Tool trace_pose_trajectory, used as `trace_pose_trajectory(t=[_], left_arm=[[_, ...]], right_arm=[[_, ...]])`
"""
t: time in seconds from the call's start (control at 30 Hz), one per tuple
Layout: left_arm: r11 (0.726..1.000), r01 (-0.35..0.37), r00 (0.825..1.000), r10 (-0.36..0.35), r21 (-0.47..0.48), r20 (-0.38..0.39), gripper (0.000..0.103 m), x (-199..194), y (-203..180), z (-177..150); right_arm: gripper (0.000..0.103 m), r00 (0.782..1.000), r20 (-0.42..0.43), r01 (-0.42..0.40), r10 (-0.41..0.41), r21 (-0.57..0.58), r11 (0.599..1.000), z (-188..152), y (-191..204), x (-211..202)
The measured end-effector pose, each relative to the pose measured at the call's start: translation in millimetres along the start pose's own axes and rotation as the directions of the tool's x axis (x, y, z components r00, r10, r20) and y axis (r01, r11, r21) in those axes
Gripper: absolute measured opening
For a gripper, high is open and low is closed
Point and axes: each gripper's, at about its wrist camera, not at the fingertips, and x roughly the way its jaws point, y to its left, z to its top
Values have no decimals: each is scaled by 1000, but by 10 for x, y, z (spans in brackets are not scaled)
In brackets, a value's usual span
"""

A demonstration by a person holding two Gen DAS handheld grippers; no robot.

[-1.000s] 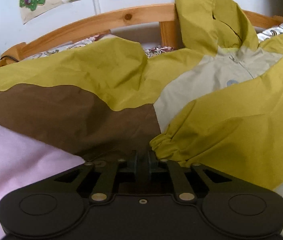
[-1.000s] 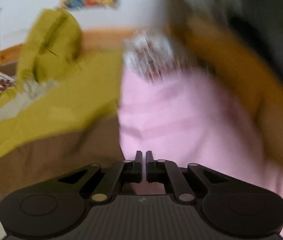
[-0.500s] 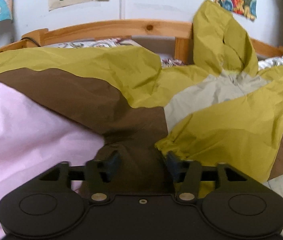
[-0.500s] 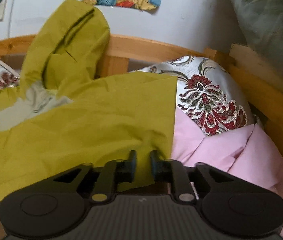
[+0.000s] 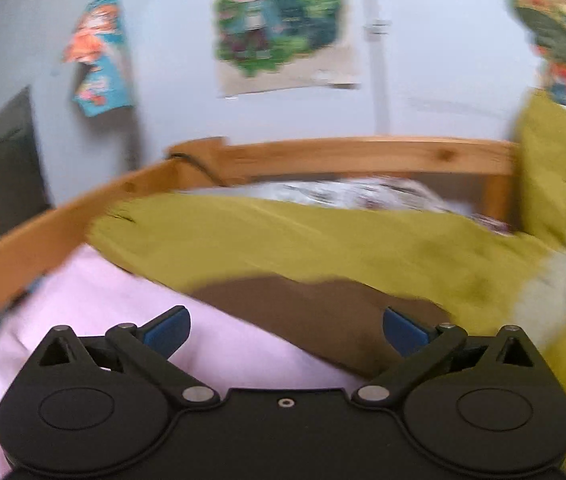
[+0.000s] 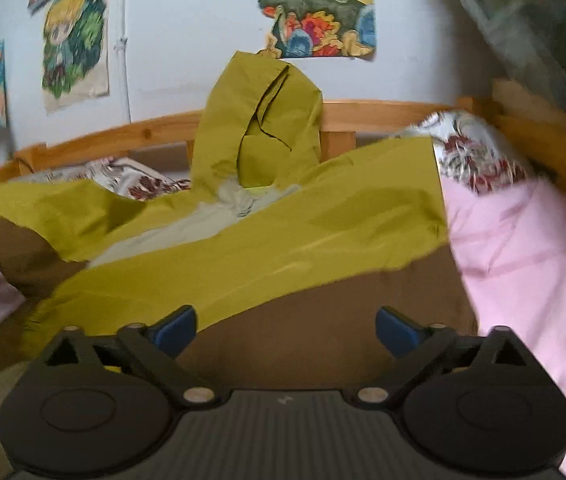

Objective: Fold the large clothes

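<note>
An olive, brown and pale grey jacket (image 6: 283, 240) lies spread on a pink sheet (image 6: 523, 260). Its hood (image 6: 259, 120) leans up against the wooden bed rail. In the right wrist view my right gripper (image 6: 285, 330) hangs above the brown hem panel, its jaws opening wide with no cloth pinched between the pads. In the blurred left wrist view the jacket (image 5: 323, 240) stretches across the middle. My left gripper (image 5: 285, 330) is raised over the edge where brown cloth meets pink sheet (image 5: 103, 320), its jaws opening wide and holding nothing.
A wooden bed frame (image 5: 323, 156) runs behind the jacket, in front of a white wall with posters (image 5: 279, 24). Patterned pillows (image 6: 475, 152) lie at the head of the bed. A dark cable (image 5: 199, 166) hangs over the frame corner.
Both grippers went from shut to wide open and let go of the jacket. The left one rose and swung left, now showing more wall. The right one pulled back from the jacket.
</note>
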Motion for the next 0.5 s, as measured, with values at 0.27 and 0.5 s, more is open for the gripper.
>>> trace_pose_trajectory(t=[0.27,0.5], left_arm=[[945,-195,978,167,-264,-124,102,870,872,433],[826,-207,978,157,-524,-139,50,1063,1201,491]], right_arm=[[103,999,-11,-28,31,246,969,-499,25,-402],[103,997,-62,-37,55,264,964,-633,50,-283]])
